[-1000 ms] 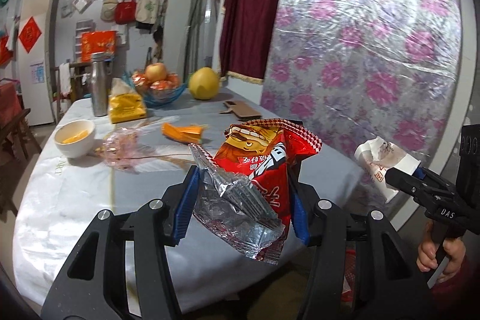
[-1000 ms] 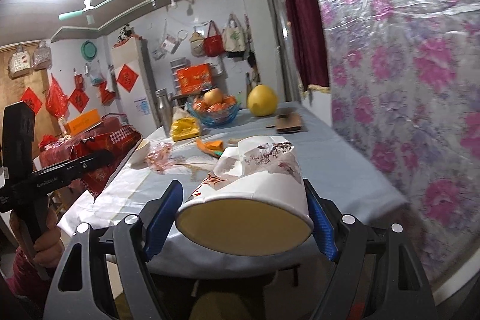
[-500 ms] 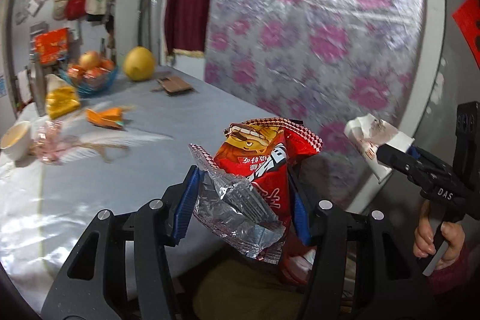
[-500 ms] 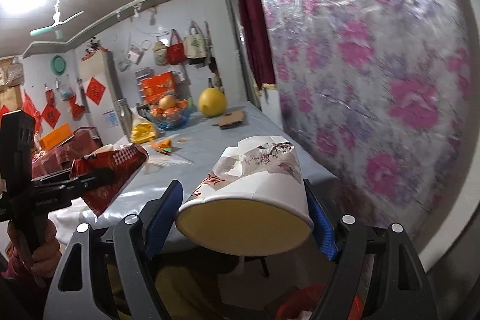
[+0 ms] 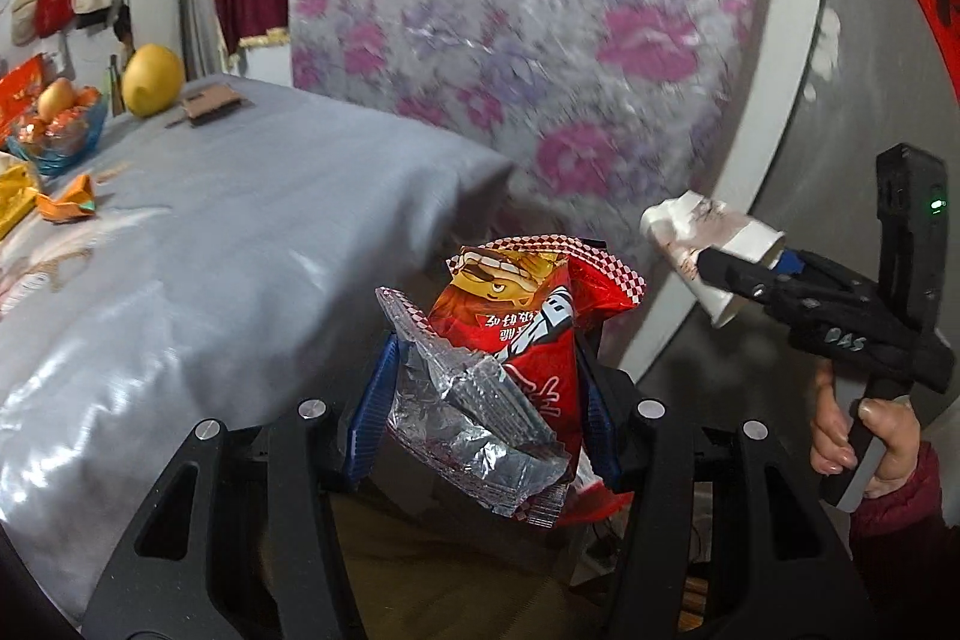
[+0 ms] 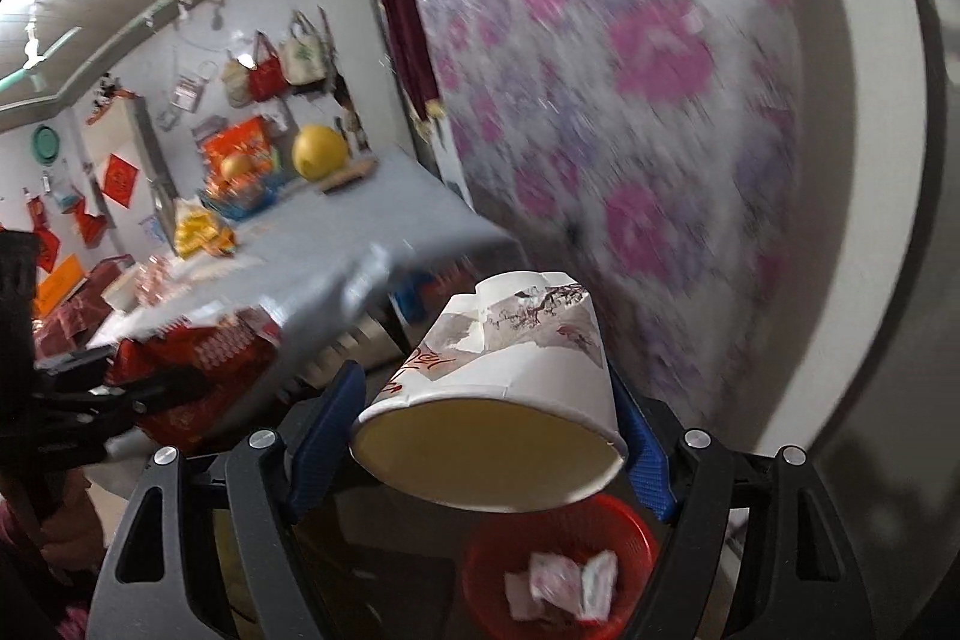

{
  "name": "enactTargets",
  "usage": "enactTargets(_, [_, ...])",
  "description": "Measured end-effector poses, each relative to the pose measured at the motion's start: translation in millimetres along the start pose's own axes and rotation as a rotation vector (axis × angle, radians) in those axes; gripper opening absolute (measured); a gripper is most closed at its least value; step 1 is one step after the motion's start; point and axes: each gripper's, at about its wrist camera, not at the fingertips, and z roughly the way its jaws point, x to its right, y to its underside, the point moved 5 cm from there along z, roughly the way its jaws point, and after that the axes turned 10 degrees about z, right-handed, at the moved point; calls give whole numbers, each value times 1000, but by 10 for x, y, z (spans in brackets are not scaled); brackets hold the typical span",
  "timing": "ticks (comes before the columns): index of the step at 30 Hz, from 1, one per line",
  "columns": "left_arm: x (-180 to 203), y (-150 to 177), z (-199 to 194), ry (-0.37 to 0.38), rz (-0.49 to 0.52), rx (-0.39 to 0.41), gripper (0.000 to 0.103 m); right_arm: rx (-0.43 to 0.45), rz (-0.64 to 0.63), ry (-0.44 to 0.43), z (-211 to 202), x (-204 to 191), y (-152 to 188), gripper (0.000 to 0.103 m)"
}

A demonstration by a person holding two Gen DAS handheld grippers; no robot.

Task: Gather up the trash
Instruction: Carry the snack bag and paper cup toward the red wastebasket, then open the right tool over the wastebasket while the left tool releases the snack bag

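Below your right gripper (image 6: 483,445), near the floor, sits a red waste basket (image 6: 624,526) with scraps inside. Its fingers clamp a crumpled paper cup (image 6: 510,382); your left gripper (image 5: 480,421) pinches a red snack wrapper (image 5: 510,340) off the table's (image 5: 240,232) right edge. Centre each piece over the basket before you let go.

A table (image 5: 252,232) under a pale grey cloth carries a yellow pomelo (image 5: 153,80), a blue glass fruit bowl (image 5: 57,142), a brown wallet (image 5: 210,104) and an orange wrapper (image 5: 66,206).
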Motion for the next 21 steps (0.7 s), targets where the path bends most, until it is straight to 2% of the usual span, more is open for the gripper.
enactTargets(9, [205, 116, 311, 38, 26, -79, 55, -209, 116, 61, 644, 594, 700, 78])
enactTargets(16, [290, 166, 486, 59, 35, -128, 55, -350, 151, 67, 1106, 751, 1156, 80])
enactTargets(18, [314, 171, 521, 63, 41, -138, 55, -371, 183, 74, 1172, 814, 1212, 82])
enactTargets(21, [354, 177, 551, 64, 55, -146, 55, -356, 252, 40, 1116, 899, 1157, 83])
